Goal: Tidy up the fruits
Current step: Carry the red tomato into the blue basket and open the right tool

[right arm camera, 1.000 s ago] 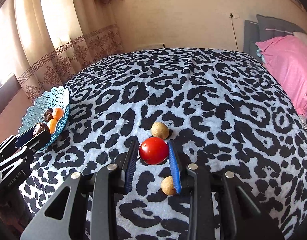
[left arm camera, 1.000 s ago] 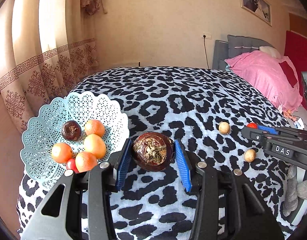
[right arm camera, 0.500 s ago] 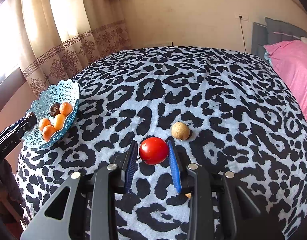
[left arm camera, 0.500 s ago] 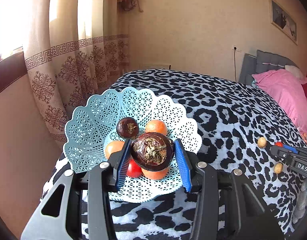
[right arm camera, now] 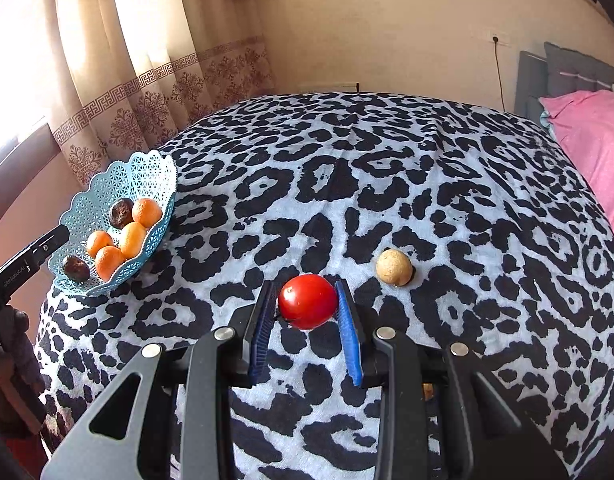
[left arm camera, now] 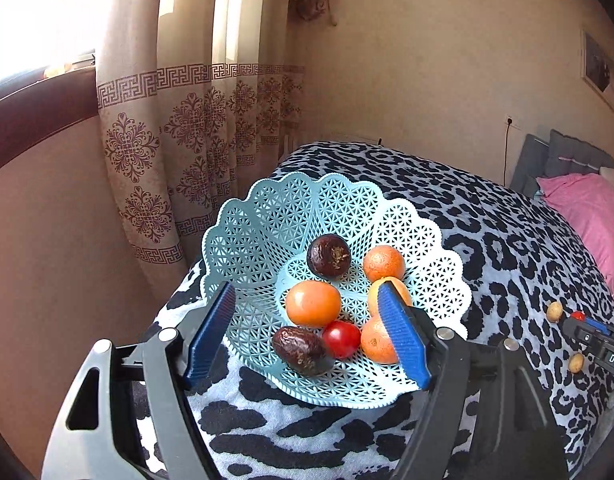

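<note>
Blue pads of the right gripper (right arm camera: 307,308) are pressed on both sides of a red tomato (right arm camera: 307,301), so this gripper is clenched on the fruit and holds it a little above the leopard-print cover (right arm camera: 387,168). The contact is at the widest part of the tomato, which I judge is the correct place, because the skin is smooth and shiny and could slip out if the pads sat nearer the top or the bottom. It looks light and somewhat soft, so a gentle squeeze should be enough; a hard one may bruise or split it.

Just beside it, to the right, a small beige round fruit (right arm camera: 394,267) lies on the cover. It seems dry and matte, probably easier to grip.

Farther left, the blue lattice basket (right arm camera: 107,184) stands near the edge of the bed, well apart from the tomato.

The left gripper (left arm camera: 307,330) hangs over this basket with its jaws spread wide and nothing between them. Below it, in the basket, lie a dark wrinkled fruit (left arm camera: 301,350), a second dark fruit (left arm camera: 328,256), a small red tomato (left arm camera: 341,339) and several oranges (left arm camera: 313,303). The fruits lie touching one another, so the next tomato should be set down gently into a free place.
</note>
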{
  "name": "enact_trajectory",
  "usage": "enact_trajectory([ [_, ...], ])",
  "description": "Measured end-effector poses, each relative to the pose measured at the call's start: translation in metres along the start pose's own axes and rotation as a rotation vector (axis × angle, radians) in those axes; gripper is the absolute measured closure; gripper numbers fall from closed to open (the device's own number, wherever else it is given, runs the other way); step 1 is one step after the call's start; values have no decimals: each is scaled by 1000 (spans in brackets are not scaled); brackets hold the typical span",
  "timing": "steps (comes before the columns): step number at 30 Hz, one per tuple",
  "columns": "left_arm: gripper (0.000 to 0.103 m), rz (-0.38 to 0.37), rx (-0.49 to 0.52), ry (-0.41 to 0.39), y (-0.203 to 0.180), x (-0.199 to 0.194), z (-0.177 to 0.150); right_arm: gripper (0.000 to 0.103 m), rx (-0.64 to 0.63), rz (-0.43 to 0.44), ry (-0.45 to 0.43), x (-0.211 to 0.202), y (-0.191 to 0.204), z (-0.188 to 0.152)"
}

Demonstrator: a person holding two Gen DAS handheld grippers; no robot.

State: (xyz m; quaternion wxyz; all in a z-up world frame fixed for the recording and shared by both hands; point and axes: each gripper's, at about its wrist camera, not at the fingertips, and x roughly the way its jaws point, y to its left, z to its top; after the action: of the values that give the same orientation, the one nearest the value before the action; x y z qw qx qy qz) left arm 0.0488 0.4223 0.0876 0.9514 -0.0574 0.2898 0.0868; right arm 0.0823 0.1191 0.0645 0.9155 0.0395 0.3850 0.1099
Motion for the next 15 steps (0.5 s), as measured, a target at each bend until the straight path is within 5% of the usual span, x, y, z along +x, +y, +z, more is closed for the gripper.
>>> enact_trajectory([
  [15, 16, 30, -89, -35, 30, -12, 6, 72, -90, 122, -31, 8, 68, 35],
])
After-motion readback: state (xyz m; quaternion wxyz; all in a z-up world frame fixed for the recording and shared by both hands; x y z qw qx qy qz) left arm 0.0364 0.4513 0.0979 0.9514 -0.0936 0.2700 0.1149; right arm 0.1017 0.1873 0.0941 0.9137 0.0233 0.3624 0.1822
